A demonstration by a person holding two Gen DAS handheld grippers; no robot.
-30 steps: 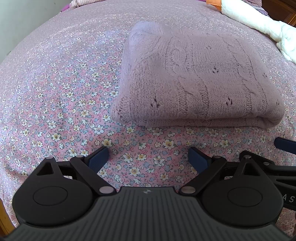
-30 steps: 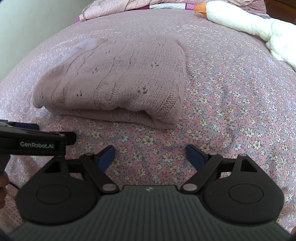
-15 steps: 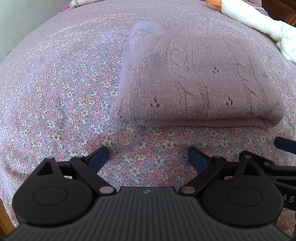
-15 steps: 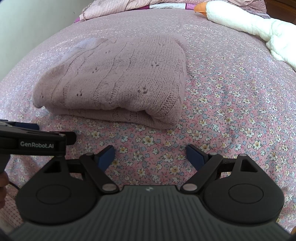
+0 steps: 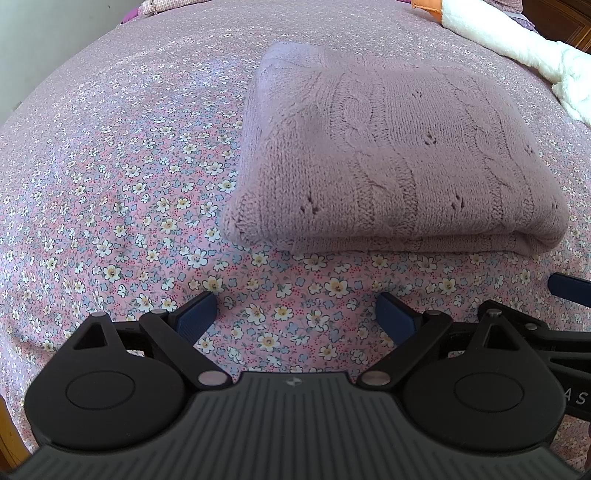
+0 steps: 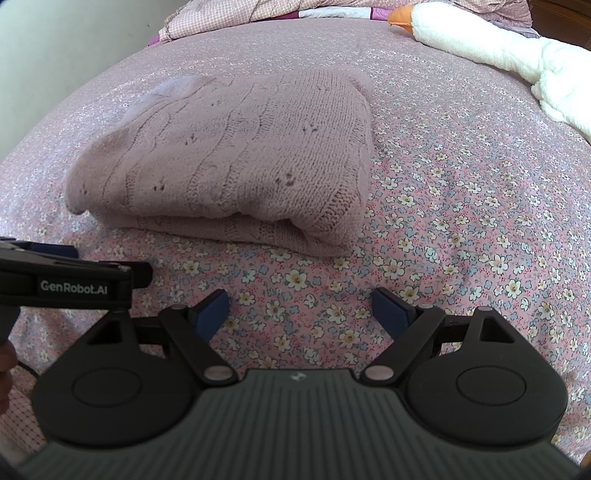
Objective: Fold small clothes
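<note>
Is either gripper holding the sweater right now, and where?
Nothing held. Left gripper and right gripper are open, short of the folded sweater.

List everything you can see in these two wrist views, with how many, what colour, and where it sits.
knit sweater: one, dusty mauve, folded into a thick rectangle, lying on the bedspread ahead of both grippers.
bedspread: one, pink with small white and blue flowers, covering the whole bed.
plush goose: one, white with an orange beak, lying along the far right of the bed.
checked bedding: one heap, pink and white check, bunched at the far end of the bed.
wall: pale, at far left.
left gripper: one, black with blue pads, open, above the bedspread, short of the sweater.
right gripper: one, black with blue pads, open, also short of the sweater.
</note>
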